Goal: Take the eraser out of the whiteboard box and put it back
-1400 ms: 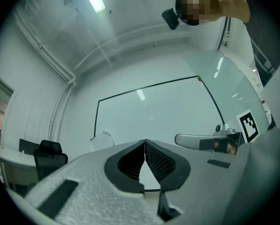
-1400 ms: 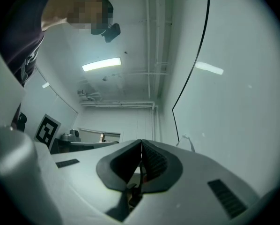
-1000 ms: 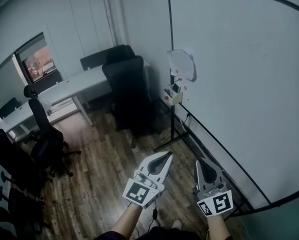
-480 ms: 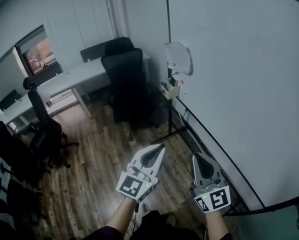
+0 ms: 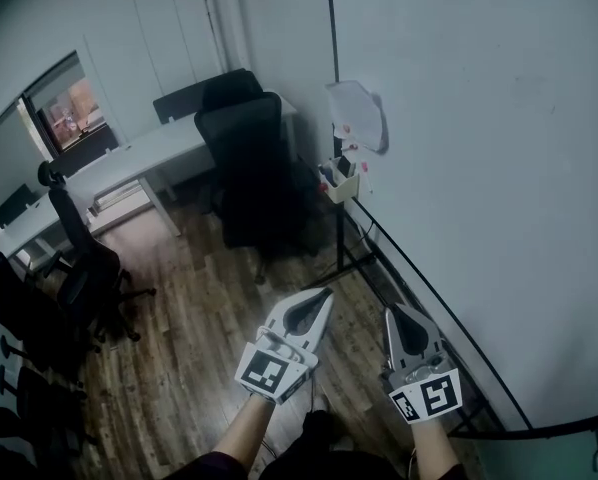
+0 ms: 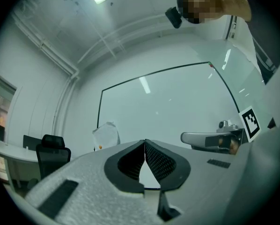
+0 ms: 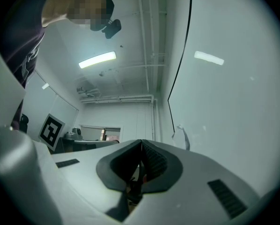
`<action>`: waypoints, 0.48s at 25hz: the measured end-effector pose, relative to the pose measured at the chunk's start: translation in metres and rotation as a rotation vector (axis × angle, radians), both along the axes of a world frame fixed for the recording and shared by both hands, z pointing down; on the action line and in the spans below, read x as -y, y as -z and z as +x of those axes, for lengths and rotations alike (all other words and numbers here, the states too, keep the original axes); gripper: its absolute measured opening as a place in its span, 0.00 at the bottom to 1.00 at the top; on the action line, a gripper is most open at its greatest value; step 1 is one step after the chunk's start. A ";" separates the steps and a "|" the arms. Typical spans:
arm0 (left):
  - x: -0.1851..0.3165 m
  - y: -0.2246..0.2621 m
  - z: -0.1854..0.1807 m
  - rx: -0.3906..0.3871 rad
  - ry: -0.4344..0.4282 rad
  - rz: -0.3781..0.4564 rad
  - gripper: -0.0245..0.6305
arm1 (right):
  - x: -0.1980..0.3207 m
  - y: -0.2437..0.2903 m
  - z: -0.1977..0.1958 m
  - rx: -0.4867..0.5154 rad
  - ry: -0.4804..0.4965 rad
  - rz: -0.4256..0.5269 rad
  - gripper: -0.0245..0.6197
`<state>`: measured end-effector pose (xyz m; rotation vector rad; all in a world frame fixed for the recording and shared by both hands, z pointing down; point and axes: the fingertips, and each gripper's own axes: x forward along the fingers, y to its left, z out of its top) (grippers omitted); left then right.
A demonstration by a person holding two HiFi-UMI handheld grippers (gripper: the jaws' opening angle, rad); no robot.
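A small cream whiteboard box (image 5: 342, 182) hangs on the whiteboard (image 5: 479, 168) near its left edge, under a crumpled sheet of paper (image 5: 356, 116). Dark items stick up out of the box; I cannot single out the eraser among them. My left gripper (image 5: 326, 293) and right gripper (image 5: 393, 310) are held low, side by side, well short of the box, both pointing toward it. In the left gripper view the gripper (image 6: 144, 142) has its jaws shut with nothing between them. The right gripper (image 7: 141, 142) is likewise shut and holds nothing.
A black office chair (image 5: 249, 168) stands just left of the box, in front of a white desk (image 5: 129, 168). More dark chairs (image 5: 79, 268) line the left side. The whiteboard stand's legs (image 5: 344, 263) reach onto the wooden floor (image 5: 199, 338).
Both grippers and my view have moved forward along the whiteboard toward the box. The jaws have stayed shut.
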<state>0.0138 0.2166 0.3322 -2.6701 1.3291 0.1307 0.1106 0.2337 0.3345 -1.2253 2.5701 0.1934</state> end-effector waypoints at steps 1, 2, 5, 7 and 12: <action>0.009 -0.001 -0.001 0.000 -0.003 -0.004 0.04 | 0.009 -0.001 -0.002 -0.001 -0.001 -0.003 0.04; 0.018 -0.001 -0.003 -0.001 -0.006 -0.006 0.04 | 0.018 -0.002 -0.005 -0.003 -0.002 -0.004 0.04; 0.048 -0.003 -0.011 -0.001 -0.017 -0.003 0.04 | 0.046 -0.004 -0.014 -0.006 -0.011 -0.009 0.04; 0.067 -0.004 -0.016 -0.002 -0.024 -0.006 0.04 | 0.064 -0.006 -0.020 -0.010 -0.019 -0.015 0.04; 0.110 -0.006 -0.032 -0.005 -0.047 -0.011 0.04 | 0.106 -0.008 -0.034 -0.015 -0.044 -0.024 0.04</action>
